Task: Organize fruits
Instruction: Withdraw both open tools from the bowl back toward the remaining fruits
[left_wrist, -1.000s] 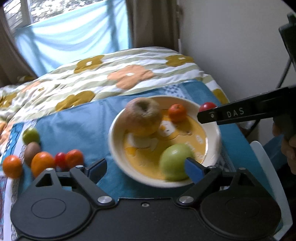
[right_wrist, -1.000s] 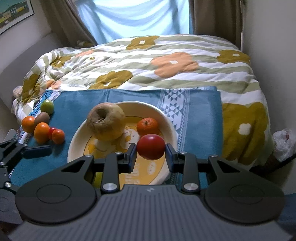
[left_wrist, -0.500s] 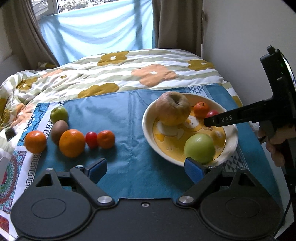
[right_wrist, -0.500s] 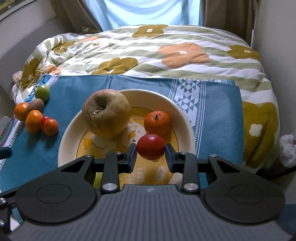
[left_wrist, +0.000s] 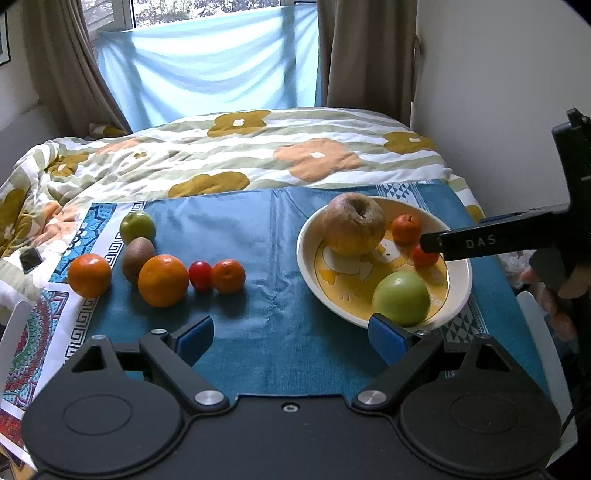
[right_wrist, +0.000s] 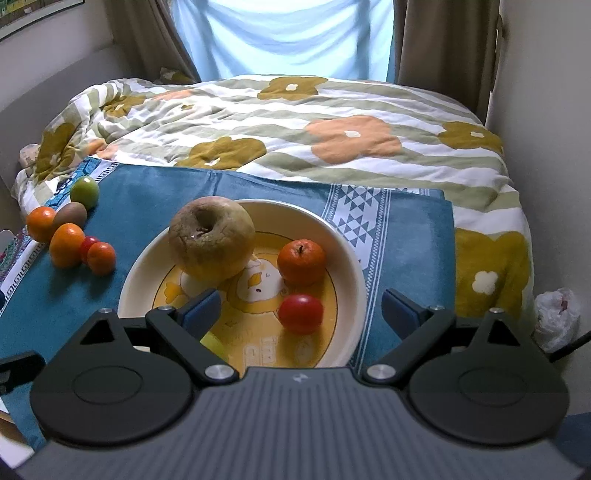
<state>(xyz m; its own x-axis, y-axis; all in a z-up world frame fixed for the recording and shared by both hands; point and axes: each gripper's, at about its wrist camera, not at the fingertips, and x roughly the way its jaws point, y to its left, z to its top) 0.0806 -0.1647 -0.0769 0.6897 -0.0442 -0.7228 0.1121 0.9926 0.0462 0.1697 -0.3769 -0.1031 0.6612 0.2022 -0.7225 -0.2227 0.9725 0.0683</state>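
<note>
Four fruits lie in the plate (right_wrist: 347, 254): a large brownish apple (right_wrist: 212, 238) at far left, a small orange (right_wrist: 301, 261) at far right, a red tomato (right_wrist: 300, 314) near right, and a green apple (left_wrist: 400, 298) at the near edge, mostly hidden in the right wrist view.

Six fruits lie in a cluster on the blue cloth (left_wrist: 258, 236), well to the left of the plate: a green fruit (left_wrist: 137, 226), a kiwi (left_wrist: 138, 254), a left orange (left_wrist: 89, 275), a big orange (left_wrist: 163, 275), a cherry tomato (left_wrist: 200, 275) and a mandarin (left_wrist: 228, 276). The cloth is spread over a floral quilt (right_wrist: 295, 122) on a bed.

Right tool (right_wrist: 301, 308): jaws opening, wide apart; the red tomato rests on the plate between them, free of both pads. Released.

Left tool (left_wrist: 291, 336): jaws wide apart, nothing between them, hanging over bare cloth between the cluster and the plate.

Governing relation: the remaining fruits lie to the far left of the left tool, the mandarin and cherry tomato nearest to it and touching each other. The right tool is over the plate, well apart from the cluster. Judgement: the left hand is better placed for the next pick; round fruits have no long axis to favour, but close neighbours may be nudged.
</note>
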